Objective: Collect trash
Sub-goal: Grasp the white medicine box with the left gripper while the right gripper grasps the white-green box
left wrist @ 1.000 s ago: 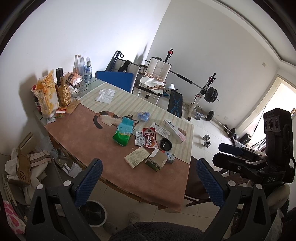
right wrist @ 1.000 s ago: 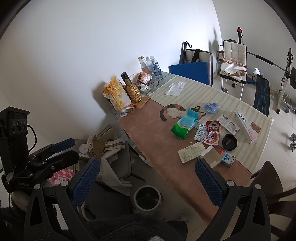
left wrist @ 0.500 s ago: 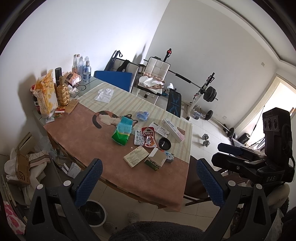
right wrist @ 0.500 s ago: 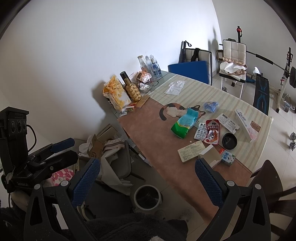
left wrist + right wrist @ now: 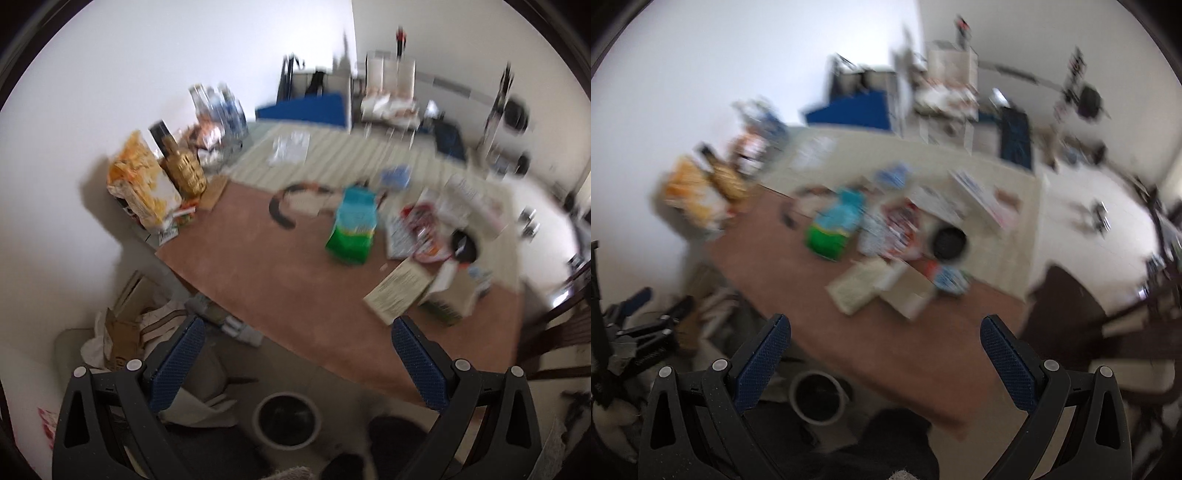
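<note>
Trash litters the far half of a brown-covered surface (image 5: 258, 280) as two hand-held grippers hang above its near edge, both views smeared by motion blur. The left hand-held gripper (image 5: 293, 363) has its blue-padded fingers (image 5: 177, 363) spread wide with nothing between them; the right hand-held gripper (image 5: 884, 362) is likewise spread and holds nothing. Directly below each, on the floor against the near edge of the surface, stands a round white bin (image 5: 286, 419) with a dark inside, also seen from the right wrist (image 5: 817, 397).

Past the bare brown stretch, near the right edge of the surface, a pale printed leaflet (image 5: 400, 293) lies touching an opened cardboard box (image 5: 452, 295). Beyond them toward the middle sit a small black round dish (image 5: 948, 242), a red-and-white wrapper (image 5: 421, 230) and a green-and-blue packet (image 5: 352, 230), close together. At the far left corner a yellow snack bag (image 5: 142, 188) stands upright just beside a gold bottle (image 5: 183, 168), with clear bottles (image 5: 221, 110) behind, too blurred to count. A blue chair (image 5: 308, 109) stands at the far edge, and cardboard and cloth (image 5: 125, 328) are heaped on the floor off the left edge.
</note>
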Tool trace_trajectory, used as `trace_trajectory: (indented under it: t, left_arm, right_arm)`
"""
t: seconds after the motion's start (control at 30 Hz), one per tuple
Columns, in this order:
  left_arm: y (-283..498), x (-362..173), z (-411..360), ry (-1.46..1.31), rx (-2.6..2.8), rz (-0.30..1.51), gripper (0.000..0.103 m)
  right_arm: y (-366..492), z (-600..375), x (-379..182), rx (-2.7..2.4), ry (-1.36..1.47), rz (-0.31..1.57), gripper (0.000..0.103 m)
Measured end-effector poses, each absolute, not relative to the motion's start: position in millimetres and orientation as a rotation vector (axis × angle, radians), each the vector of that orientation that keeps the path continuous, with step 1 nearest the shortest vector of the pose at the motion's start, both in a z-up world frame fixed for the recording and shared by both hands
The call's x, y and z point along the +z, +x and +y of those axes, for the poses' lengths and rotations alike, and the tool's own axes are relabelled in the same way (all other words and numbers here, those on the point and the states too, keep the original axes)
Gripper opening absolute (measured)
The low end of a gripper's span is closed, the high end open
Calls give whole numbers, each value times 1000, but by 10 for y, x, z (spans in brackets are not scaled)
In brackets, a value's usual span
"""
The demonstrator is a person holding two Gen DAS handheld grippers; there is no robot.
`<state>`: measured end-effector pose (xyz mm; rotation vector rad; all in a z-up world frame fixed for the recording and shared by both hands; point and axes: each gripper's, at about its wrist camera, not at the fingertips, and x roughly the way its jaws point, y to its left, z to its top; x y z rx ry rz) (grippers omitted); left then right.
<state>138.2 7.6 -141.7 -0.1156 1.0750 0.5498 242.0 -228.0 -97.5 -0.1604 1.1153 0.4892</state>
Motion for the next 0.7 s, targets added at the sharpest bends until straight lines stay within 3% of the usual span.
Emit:
trace_trajectory:
  t: [0.23, 0.33, 0.6, 0.7]
  left_arm:
    - [1966, -2487, 229, 31, 754, 1287, 103]
    - [2099, -2834, 291, 109, 829, 1354, 103]
    - [2335, -3343, 518, 129, 840, 1485, 103]
    - [2519, -3394, 403, 110, 674, 1508, 103]
  right_arm:
    - [3448, -2345, -2544, 233, 89, 1446, 103]
    - [3676, -2153, -3042, 175, 110, 1506, 103]
    - [4007, -1547, -3893, 97, 92, 1658, 103]
    - [4073, -1593, -4060, 103, 120, 1711, 95]
